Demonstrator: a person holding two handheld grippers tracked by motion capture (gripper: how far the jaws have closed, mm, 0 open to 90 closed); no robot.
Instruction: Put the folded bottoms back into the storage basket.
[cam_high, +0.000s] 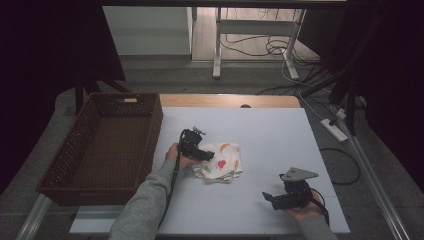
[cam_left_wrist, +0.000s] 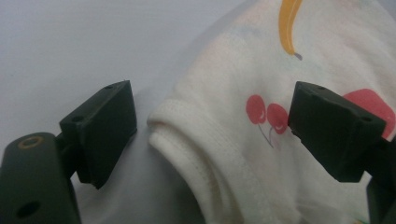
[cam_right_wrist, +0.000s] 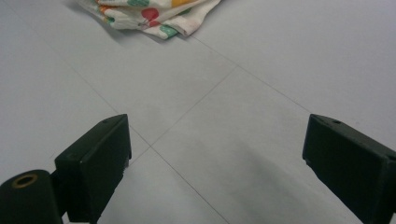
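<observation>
From the high view, my left gripper (cam_high: 204, 154) sits at the left edge of the cloth (cam_high: 222, 162), a small folded white piece with fruit prints lying near the middle of the tabletop (cam_high: 270, 135), while my right gripper (cam_high: 272, 199) rests well apart at the near right, over bare surface. A brown woven basket (cam_high: 102, 145) stands at the left edge of the tabletop, just left of the cloth, and I judge that is where the cloth should end up. Beyond the far edge the room is dim: grey floor, the legs of another table, loose cables and a power strip at the right. In the left gripper view my fingers (cam_left_wrist: 105, 130) are spread wide with nothing held; the hemmed fold of the cloth (cam_left_wrist: 233, 154) lies between them, one finger down on the bare surface beside the hem, the other over the cherry print. To do this well I should drop lower so the near finger slides under the rolled hem, then close on all the layers at once, not just the top one, so that the fold doesn't fall open when lifted. In the right gripper view my fingers (cam_right_wrist: 95, 168) are likewise wide apart and empty, over the pale, smooth tabletop (cam_right_wrist: 261, 84) with its thin seam lines, the cloth (cam_right_wrist: 149, 14) lying far off.
</observation>
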